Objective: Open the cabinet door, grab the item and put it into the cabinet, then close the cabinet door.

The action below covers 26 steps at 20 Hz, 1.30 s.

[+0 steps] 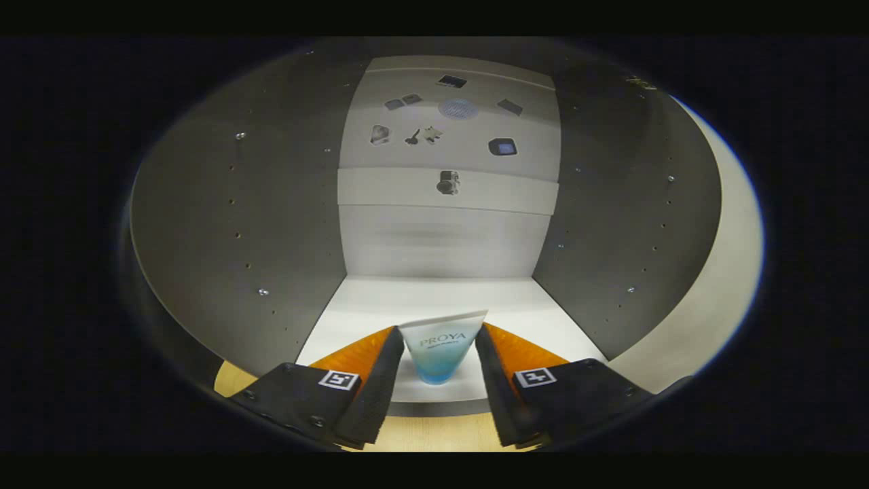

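A white tube [441, 343] that fades to blue at its near end sits between my fingers, its wide flat end pointing ahead. My gripper [440, 339] is shut on the tube, with both pads pressing its sides. The tube hangs just over the front of the cabinet floor [434, 295], which is white. The cabinet [237, 204] stands open ahead of me, with grey side walls to the left and right and a pale back panel [441, 238] beyond the fingers. I cannot tell whether the tube touches the floor.
Several small dark stickers and a small fitting [448, 182] sit on the back panel. A pale curved strip [733, 238], the cabinet's front edge or its open door, runs along the right wall. A wooden tabletop [434, 435] lies below the fingers.
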{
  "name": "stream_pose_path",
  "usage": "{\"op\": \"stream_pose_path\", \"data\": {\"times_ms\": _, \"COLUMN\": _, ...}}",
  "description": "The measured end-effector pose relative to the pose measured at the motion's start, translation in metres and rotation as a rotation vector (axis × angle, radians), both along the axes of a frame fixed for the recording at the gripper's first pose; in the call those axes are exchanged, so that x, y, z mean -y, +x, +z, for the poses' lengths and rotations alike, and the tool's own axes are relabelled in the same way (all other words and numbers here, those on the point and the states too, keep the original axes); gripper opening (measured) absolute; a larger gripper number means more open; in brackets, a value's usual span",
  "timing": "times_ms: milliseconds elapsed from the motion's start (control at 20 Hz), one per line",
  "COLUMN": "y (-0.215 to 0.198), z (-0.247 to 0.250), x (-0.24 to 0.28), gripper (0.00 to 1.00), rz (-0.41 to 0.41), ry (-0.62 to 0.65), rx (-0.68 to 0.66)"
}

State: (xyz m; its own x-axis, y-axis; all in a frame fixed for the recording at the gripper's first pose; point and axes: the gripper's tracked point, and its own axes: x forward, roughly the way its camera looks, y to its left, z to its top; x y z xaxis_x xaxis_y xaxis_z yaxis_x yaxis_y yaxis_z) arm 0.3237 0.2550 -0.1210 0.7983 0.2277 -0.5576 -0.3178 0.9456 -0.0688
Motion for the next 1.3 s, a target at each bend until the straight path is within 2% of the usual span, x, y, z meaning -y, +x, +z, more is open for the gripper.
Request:
{"op": "stream_pose_path", "data": {"times_ms": 50, "y": 0.001, "z": 0.0, "x": -0.001, "gripper": 0.76, "rz": 0.002, "ry": 0.007, "rx": 0.004}}
{"op": "stream_pose_path", "data": {"times_ms": 100, "y": 0.001, "z": 0.002, "x": 0.0, "gripper": 0.78, "rz": 0.001, "ry": 0.008, "rx": 0.011}}
{"op": "stream_pose_path", "data": {"times_ms": 150, "y": 0.0, "z": 0.005, "x": 0.002, "gripper": 0.87, "rz": -0.001, "ry": 0.011, "rx": 0.016}}
{"op": "stream_pose_path", "data": {"times_ms": 250, "y": 0.0, "z": 0.011, "x": 0.003, "gripper": 0.97, "rz": 0.0, "ry": 0.031, "rx": 0.036}}
{"op": "stream_pose_path", "data": {"times_ms": 600, "y": -0.038, "z": 0.052, "x": 0.024, "gripper": 0.98, "rz": -0.014, "ry": 0.077, "rx": 0.135}}
{"op": "stream_pose_path", "data": {"times_ms": 850, "y": -0.099, "z": 0.079, "x": 0.044, "gripper": 0.98, "rz": -0.03, "ry": 0.127, "rx": 0.202}}
{"op": "stream_pose_path", "data": {"times_ms": 1300, "y": -0.218, "z": 0.105, "x": 0.107, "gripper": 0.98, "rz": -0.095, "ry": 0.124, "rx": 0.291}}
